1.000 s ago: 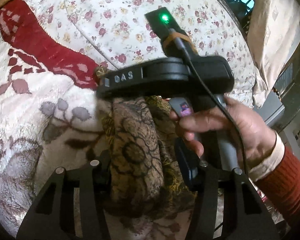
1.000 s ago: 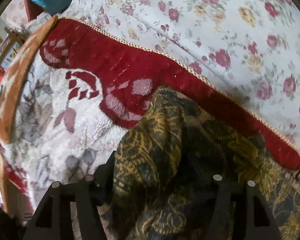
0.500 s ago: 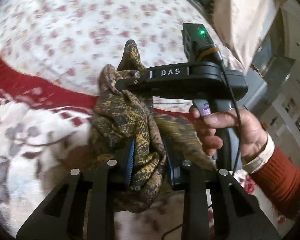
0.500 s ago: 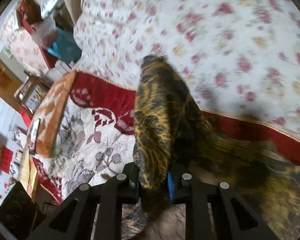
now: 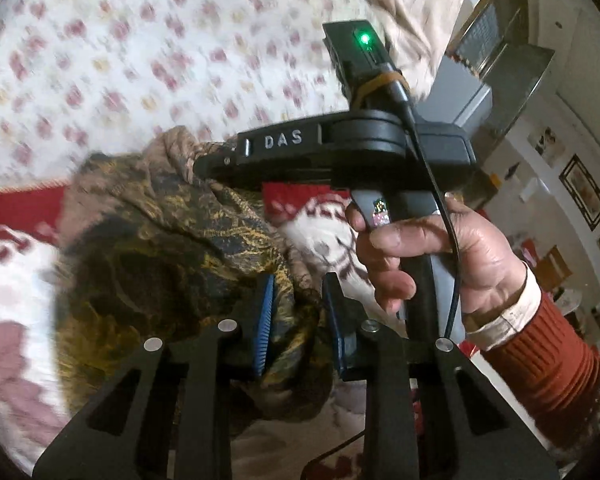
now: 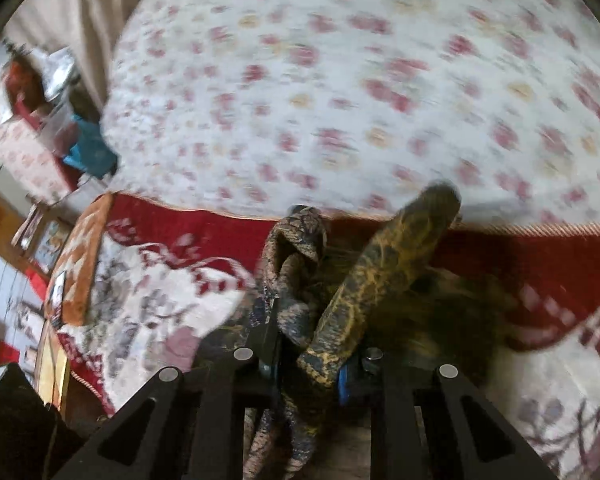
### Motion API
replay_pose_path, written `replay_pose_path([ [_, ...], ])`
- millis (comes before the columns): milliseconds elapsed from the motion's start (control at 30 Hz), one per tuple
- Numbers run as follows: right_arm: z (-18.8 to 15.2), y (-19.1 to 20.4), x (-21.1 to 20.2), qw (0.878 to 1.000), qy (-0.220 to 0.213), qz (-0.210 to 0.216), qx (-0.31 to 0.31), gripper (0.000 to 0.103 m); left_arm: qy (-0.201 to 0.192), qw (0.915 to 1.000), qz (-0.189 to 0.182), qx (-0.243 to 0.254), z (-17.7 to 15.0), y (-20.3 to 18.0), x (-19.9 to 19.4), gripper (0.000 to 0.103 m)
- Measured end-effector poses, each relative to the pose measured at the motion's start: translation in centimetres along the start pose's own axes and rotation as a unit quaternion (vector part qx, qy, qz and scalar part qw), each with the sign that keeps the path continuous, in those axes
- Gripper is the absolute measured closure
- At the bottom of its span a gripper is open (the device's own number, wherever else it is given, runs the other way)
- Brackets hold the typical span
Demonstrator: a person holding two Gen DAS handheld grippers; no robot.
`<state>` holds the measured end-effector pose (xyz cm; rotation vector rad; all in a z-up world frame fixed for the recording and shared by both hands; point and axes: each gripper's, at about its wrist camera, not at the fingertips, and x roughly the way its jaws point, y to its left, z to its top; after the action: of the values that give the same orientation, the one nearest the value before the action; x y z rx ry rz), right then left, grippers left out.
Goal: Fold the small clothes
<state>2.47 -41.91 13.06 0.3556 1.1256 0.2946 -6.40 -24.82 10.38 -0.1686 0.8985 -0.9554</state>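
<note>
The garment is a thin, dark cloth printed all over with gold and brown flowers, bunched into loose folds and lifted off the bed, over the red band where the plush blanket meets the white flowered sheet. In the left wrist view the left hand-held gripper has its blue-padded fingers drawn in on a gathered edge of the cloth, which fills the narrow gap between them and hangs below. The right hand-held gripper is clamped on another bunch: two twisted rolls of fabric rise out of its jaws, one brownish, one more golden, leaning toward the sheet. Seen from the left, the right tool lies level across the view, its tip buried in the top of the cloth, and the person's right hand wraps the grip, with a rust-red sleeve and a pale cuff at the wrist.
</note>
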Motion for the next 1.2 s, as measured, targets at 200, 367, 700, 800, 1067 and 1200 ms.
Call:
replay_pose_path([
  [200,-2.0,-6.8,2.5,0.995,0.022,-0.007,0.1,0.078,0.051,0.9987,0.005,-0.006,-1.2,-0.8,3.4,0.087],
  [367,-3.0,-9.7,0.7,0.975,-0.035,0.098,0.196,0.027,0.01,0.9986,0.038,0.036,-0.9,-0.9,-2.5,0.049],
  [700,-0.9,-2.5,2.9,0.998,-0.048,-0.031,0.012,0.083,0.048,0.9862,0.156,0.025,-3.6,4.9,-2.5,0.046],
  [800,-0.5,-3.0,2.6,0.991,-0.055,-0.122,-0.007,0.096,0.065,0.9845,0.161,0.025,-5.5,5.3,-1.5,0.046],
  [1067,-2.6,-5.8,-0.8,0.996,-0.063,0.0,0.069,0.075,0.061,0.986,0.154,0.018,-6.0,5.8,-1.4,0.046],
  [1200,-1.9,-2.7,-0.3,0.997,-0.062,0.035,0.031,0.031,0.057,0.9849,0.163,0.016,-5.8,5.5,-1.2,0.046],
])
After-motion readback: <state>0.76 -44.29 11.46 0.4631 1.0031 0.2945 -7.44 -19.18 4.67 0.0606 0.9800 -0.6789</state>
